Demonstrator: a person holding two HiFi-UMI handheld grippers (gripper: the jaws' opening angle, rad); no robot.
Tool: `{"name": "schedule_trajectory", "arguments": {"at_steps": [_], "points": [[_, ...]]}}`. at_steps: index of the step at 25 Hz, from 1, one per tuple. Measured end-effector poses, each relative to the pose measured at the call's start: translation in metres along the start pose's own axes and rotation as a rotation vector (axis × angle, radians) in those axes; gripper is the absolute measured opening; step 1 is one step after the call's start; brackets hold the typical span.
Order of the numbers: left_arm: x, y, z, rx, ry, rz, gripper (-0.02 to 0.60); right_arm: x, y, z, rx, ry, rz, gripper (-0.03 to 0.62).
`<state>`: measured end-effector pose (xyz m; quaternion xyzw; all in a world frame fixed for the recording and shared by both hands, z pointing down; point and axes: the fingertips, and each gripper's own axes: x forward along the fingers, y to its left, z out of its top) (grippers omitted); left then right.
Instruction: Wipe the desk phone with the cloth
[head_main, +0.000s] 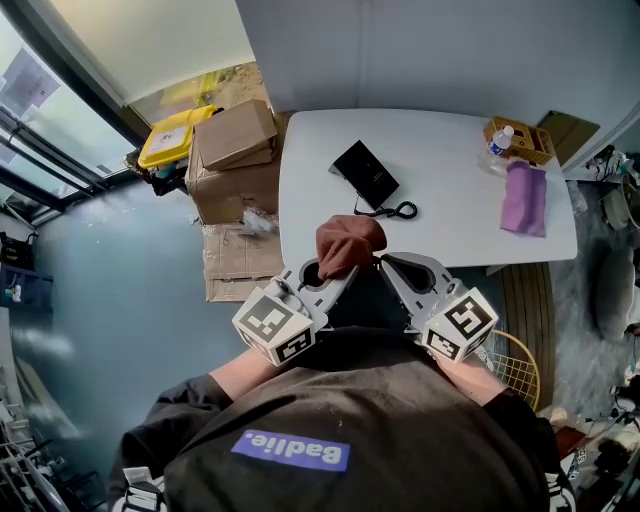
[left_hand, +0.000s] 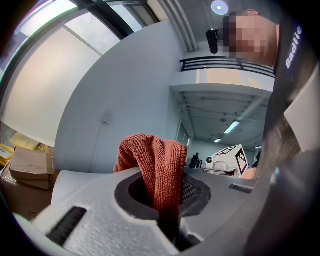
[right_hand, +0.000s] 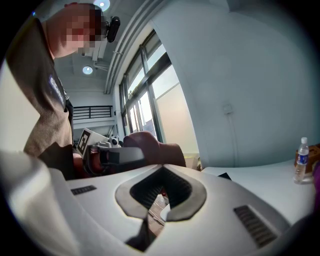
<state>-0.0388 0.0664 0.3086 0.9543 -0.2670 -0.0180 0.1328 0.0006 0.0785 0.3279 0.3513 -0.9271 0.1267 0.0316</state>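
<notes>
As the head view shows them, both grippers: held side by side before the person's chest, at the near edge of the table (head_main: 450, 235), jaws pointing away from the body.
Left gripper (head_main: 333, 270): jaws clenched on the cloth (head_main: 348, 244); in the left gripper view the rust-red fabric rises between the pads in a bunched fold and droops over them.
Right gripper (head_main: 388, 264): jaws drawn together with nothing between them; its tips lie just beside the cloth.
Desk phone (head_main: 365, 172): black, flat on the white table, beyond the cloth and well apart from both grippers; touched by neither.
Cord (head_main: 392, 210): curled on the table between the phone and the cloth.
Far right of table: purple fabric (head_main: 525, 198), water bottle (head_main: 501, 142), small basket (head_main: 524, 138).
Left of table: cardboard boxes (head_main: 235, 150) on the floor.
</notes>
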Motion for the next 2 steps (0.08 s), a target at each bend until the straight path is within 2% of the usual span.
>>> {"name": "schedule_trajectory", "arguments": {"at_steps": [2], "points": [[-0.0006,-0.0019,0.0003,0.003,0.001,-0.002,0.037,-0.0011,0.0011,0.0000,0.000,0.000,-0.001,0.028]]}}
